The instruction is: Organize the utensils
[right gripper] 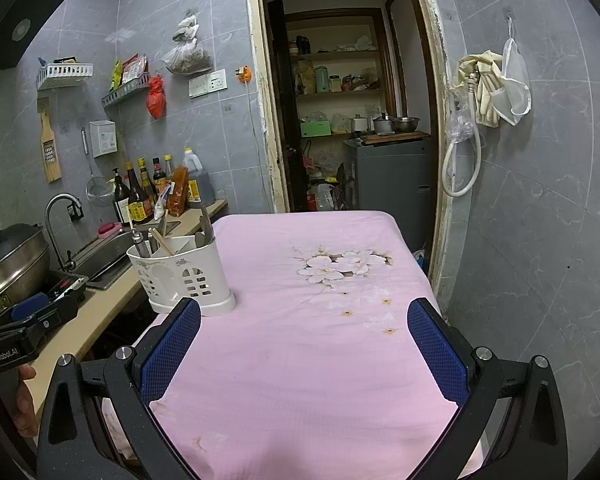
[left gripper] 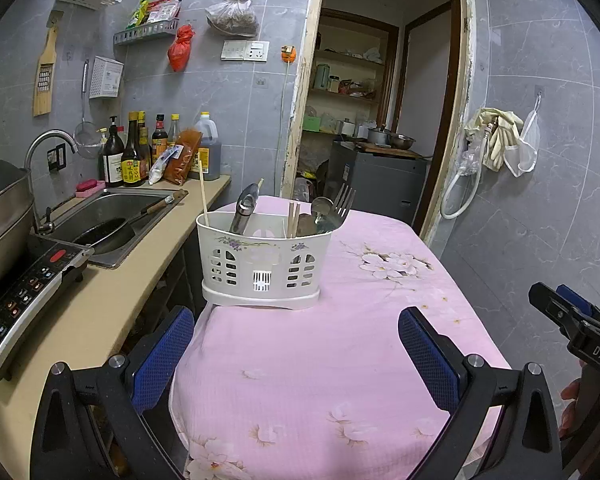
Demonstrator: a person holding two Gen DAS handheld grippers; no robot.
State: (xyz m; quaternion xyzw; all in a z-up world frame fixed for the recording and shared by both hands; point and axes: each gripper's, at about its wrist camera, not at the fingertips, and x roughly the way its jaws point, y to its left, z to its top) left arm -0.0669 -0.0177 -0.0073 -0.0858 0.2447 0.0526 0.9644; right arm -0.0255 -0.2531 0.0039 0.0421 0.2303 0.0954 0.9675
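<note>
A white plastic utensil caddy [left gripper: 260, 268] stands on the pink flowered tablecloth [left gripper: 320, 360], near its left edge. In it stand a metal ladle [left gripper: 244, 210], chopsticks [left gripper: 292, 220], a spoon [left gripper: 320, 210] and a fork [left gripper: 343, 202]; a single chopstick [left gripper: 203, 192] leans at its left end. My left gripper [left gripper: 296, 344] hangs open just in front of the caddy, nothing between its blue pads. The right wrist view shows the caddy [right gripper: 184, 276] at the left, and my right gripper [right gripper: 304, 340] open over bare cloth [right gripper: 308, 352].
A beige counter [left gripper: 100, 304] runs along the left with a sink [left gripper: 112, 216] holding a pan, an induction cooker [left gripper: 24, 292] under a wok, and sauce bottles [left gripper: 140, 152]. An open doorway [left gripper: 380, 120] lies beyond the table. A tiled wall [right gripper: 540, 220] is close on the right.
</note>
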